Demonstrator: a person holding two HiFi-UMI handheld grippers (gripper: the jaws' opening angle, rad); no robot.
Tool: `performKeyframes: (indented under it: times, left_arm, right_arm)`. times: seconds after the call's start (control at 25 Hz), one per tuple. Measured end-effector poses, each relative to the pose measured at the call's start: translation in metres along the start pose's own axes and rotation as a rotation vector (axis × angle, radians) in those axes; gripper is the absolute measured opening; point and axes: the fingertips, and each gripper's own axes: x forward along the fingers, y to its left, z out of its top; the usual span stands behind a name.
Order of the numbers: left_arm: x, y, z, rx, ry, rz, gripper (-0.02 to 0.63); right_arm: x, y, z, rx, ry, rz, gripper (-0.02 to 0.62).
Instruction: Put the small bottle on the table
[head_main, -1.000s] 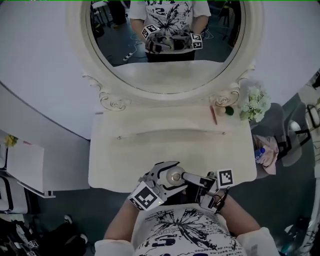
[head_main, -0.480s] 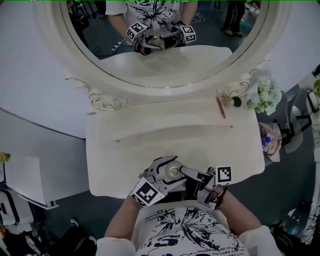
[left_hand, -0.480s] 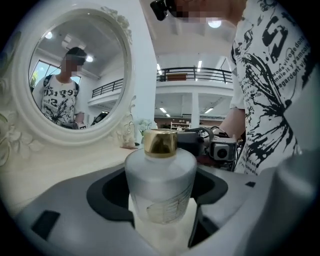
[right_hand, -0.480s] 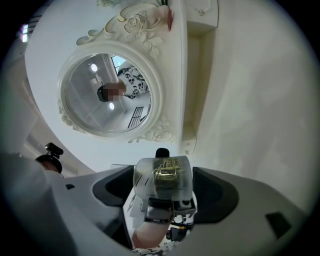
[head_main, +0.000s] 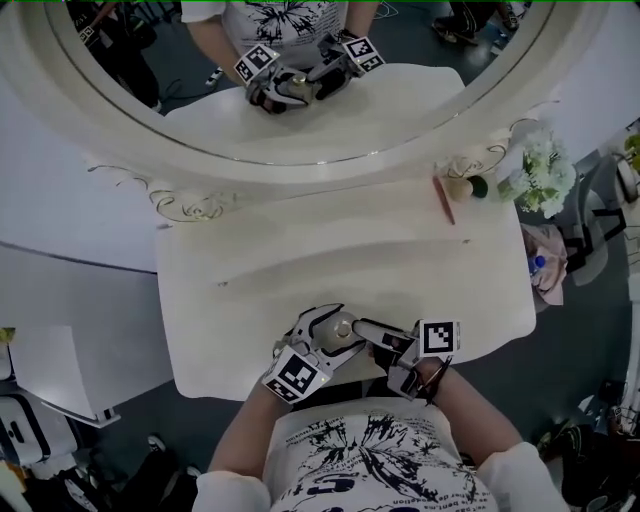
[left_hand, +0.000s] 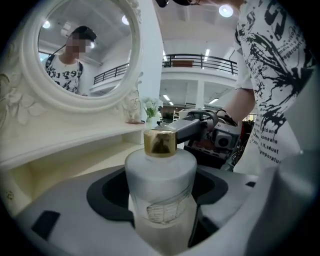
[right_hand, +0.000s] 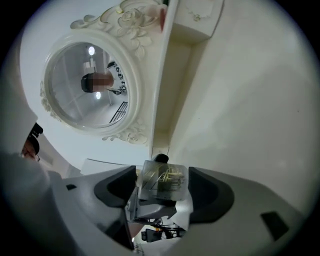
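A small frosted bottle (head_main: 343, 327) (left_hand: 160, 185) with a gold neck stands upright between the jaws of my left gripper (head_main: 325, 335) (left_hand: 160, 200), which is shut on its body. It hangs over the front edge of the cream dressing table (head_main: 300, 270). My right gripper (head_main: 365, 330) (right_hand: 162, 190) reaches in from the right to the bottle's top. It is shut on a clear square cap (right_hand: 162, 181) with gold inside. In the left gripper view the right gripper (left_hand: 192, 127) sits just behind the bare gold neck.
A large oval mirror (head_main: 300, 90) in a carved white frame rises behind the table. At the back right lie a pink pencil (head_main: 443, 200), small round items (head_main: 460, 188) and white flowers (head_main: 540, 175). A raised shelf runs along the table's back.
The head view has shifted, so the table and mirror sit higher and more to the left. Both grippers stay together at the front edge, a little further over the tabletop.
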Motion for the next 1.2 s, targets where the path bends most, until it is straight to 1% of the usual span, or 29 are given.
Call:
performKeyframes:
  times: [0.04, 0.08, 0.12, 0.2, 0.24, 0.32, 0.44, 0.48, 0.52, 0.64, 0.76, 0.84, 0.92, 1.04, 1.12, 1.2]
  left_arm:
    - [0.003, 0.001, -0.004, 0.003, 0.012, 0.002, 0.351]
    - [0.006, 0.002, -0.008, 0.006, 0.024, 0.003, 0.351]
    - [0.008, 0.003, -0.011, 0.007, 0.034, 0.001, 0.351]
    - [0.014, 0.002, -0.014, 0.005, 0.047, -0.009, 0.351]
    - [0.016, 0.001, -0.016, 0.007, 0.053, -0.013, 0.351]
    - [0.019, 0.000, -0.018, 0.015, 0.063, -0.015, 0.351]
    - [0.019, 0.002, -0.019, 0.021, 0.063, -0.006, 0.351]
    - [0.019, 0.002, -0.019, 0.022, 0.062, -0.003, 0.351]
    - [0.020, 0.002, -0.018, 0.023, 0.060, 0.001, 0.351]
    - [0.019, 0.002, -0.020, 0.034, 0.055, 0.012, 0.351]
    - [0.019, 0.001, -0.020, 0.023, 0.063, -0.004, 0.351]
    - [0.020, -0.001, -0.020, 0.004, 0.075, -0.029, 0.351]
    - [0.018, -0.002, -0.021, -0.009, 0.087, -0.032, 0.351]
    - [0.015, -0.002, -0.021, -0.019, 0.087, -0.006, 0.351]
    - [0.011, -0.001, -0.013, -0.013, 0.064, 0.017, 0.351]
    - [0.006, 0.000, -0.001, -0.010, 0.029, 0.038, 0.351]
  right_arm:
    - [0.000, -0.003, 0.000, 0.025, -0.002, 0.011, 0.331]
    - [0.000, -0.005, 0.001, 0.043, -0.007, 0.017, 0.286]
    - [0.000, -0.008, 0.002, 0.055, -0.014, 0.014, 0.264]
    - [-0.003, -0.016, 0.004, 0.070, -0.026, -0.016, 0.247]
    - [-0.005, -0.020, 0.004, 0.079, -0.031, -0.036, 0.227]
    - [-0.008, -0.028, 0.003, 0.096, -0.039, -0.066, 0.213]
    - [-0.006, -0.022, 0.007, 0.045, -0.044, -0.057, 0.209]
    - [-0.007, -0.024, 0.007, 0.039, -0.046, -0.072, 0.207]
    - [-0.008, -0.026, 0.007, 0.044, -0.048, -0.090, 0.206]
    - [-0.007, -0.023, 0.006, 0.067, -0.057, -0.089, 0.201]
    - [-0.008, -0.026, -0.001, 0.132, -0.062, -0.145, 0.201]
    - [-0.007, -0.026, -0.005, 0.122, -0.046, -0.169, 0.201]
    - [-0.005, -0.025, -0.009, 0.109, -0.034, -0.187, 0.201]
    - [-0.004, -0.026, -0.012, 0.110, -0.029, -0.199, 0.201]
    - [-0.005, -0.024, -0.011, 0.092, -0.018, -0.208, 0.195]
    - [-0.006, -0.017, -0.009, 0.048, -0.011, -0.204, 0.158]
